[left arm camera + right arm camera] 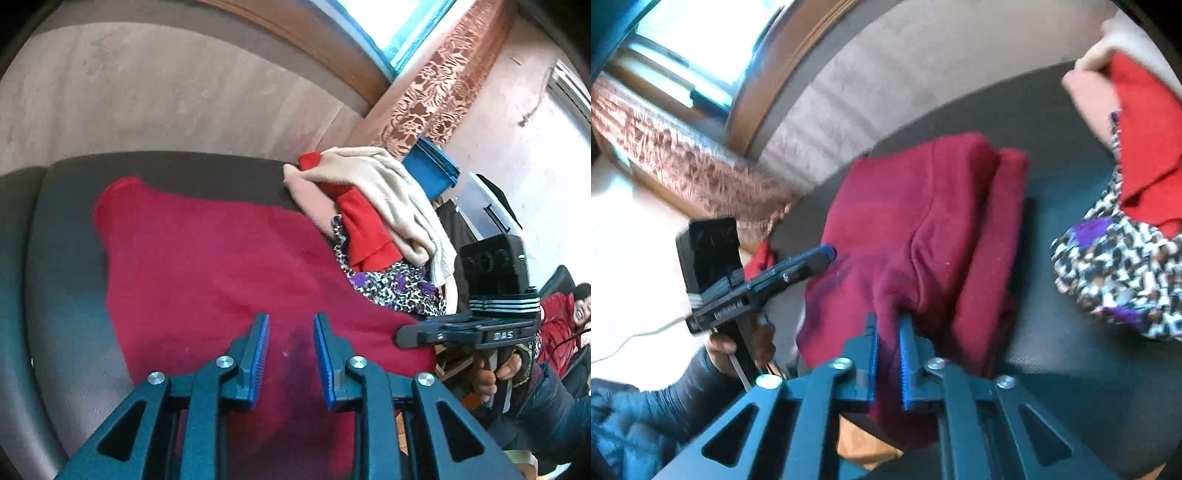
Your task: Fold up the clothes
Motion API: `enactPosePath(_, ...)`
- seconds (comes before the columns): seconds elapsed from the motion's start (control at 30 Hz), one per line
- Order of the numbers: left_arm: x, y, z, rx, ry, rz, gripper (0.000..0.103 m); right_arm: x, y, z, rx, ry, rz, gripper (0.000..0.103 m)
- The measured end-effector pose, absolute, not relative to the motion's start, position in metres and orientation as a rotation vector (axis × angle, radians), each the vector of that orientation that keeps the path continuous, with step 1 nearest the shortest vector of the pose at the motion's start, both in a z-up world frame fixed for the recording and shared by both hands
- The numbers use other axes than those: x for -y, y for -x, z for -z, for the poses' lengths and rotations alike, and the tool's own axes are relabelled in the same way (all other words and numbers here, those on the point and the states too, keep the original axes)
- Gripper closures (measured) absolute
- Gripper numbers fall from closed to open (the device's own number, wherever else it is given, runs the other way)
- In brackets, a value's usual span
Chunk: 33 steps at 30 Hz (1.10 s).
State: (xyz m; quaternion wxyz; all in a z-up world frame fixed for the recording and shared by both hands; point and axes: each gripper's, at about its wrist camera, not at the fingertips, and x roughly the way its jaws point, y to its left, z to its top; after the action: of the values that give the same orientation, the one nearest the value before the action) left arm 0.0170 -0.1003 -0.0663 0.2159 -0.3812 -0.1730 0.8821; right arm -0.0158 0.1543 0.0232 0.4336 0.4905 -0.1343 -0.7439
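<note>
garment: dark red sweater (923,206) on the sofa seat (1052,122) | feel: we judge it soft, thick, limp — grip hems | right gripper (886,332) fingers pinch near edge | left gripper (291,332) fingers apart, empty

A home living room — a grey sofa (159,110) under a window (399,26) with a patterned lace curtain (439,85), pink walls (517,147), and a heap of clothes (376,218) on the seat.
</note>
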Motion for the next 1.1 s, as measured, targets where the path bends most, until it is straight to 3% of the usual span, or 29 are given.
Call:
enactPosePath(0.13,0.084,-0.005,0.072,0.399,1.095,-2.435,0.077,-0.18,0.006,-0.017,0.375,-1.234,1.949,0.093)
enactPosePath(0.33,0.056,0.013,0.085,0.333,1.138,-2.398,0.077,-0.203,0.001,0.04,0.508,-1.32,1.981,0.096)
enactPosePath(0.43,0.048,0.025,0.099,0.35,1.208,-2.372,0.078,-0.199,0.004,0.029,0.408,-1.337,1.995,0.094)
enactPosePath(0.5,0.053,0.027,0.098,0.399,1.218,-2.362,0.079,-0.203,0.01,0.012,0.355,-1.347,2.0,0.082)
enactPosePath(0.53,0.055,0.028,0.098,0.418,1.219,-2.362,0.079,-0.205,0.012,0.001,0.337,-1.338,2.019,0.067)
enactPosePath(0.57,0.056,0.025,0.095,0.415,1.206,-2.378,0.079,-0.206,0.013,-0.013,0.3,-1.301,2.062,0.046)
enactPosePath(0.6,0.057,0.021,0.092,0.413,1.192,-2.395,0.078,-0.206,0.013,-0.031,0.25,-1.247,2.119,0.04)
enactPosePath(0.77,0.062,-0.009,0.075,0.446,1.078,-2.454,0.078,-0.177,0.026,-0.082,0.166,-1.031,2.188,0.04)
enactPosePath(0.97,0.044,-0.037,0.083,0.366,1.065,-2.431,0.077,-0.092,0.072,-0.057,0.235,-1.075,2.125,0.041)
enactPosePath(1.1,0.031,-0.043,0.105,0.296,1.124,-2.421,0.082,-0.076,0.099,-0.004,0.08,-1.2,2.252,0.041)
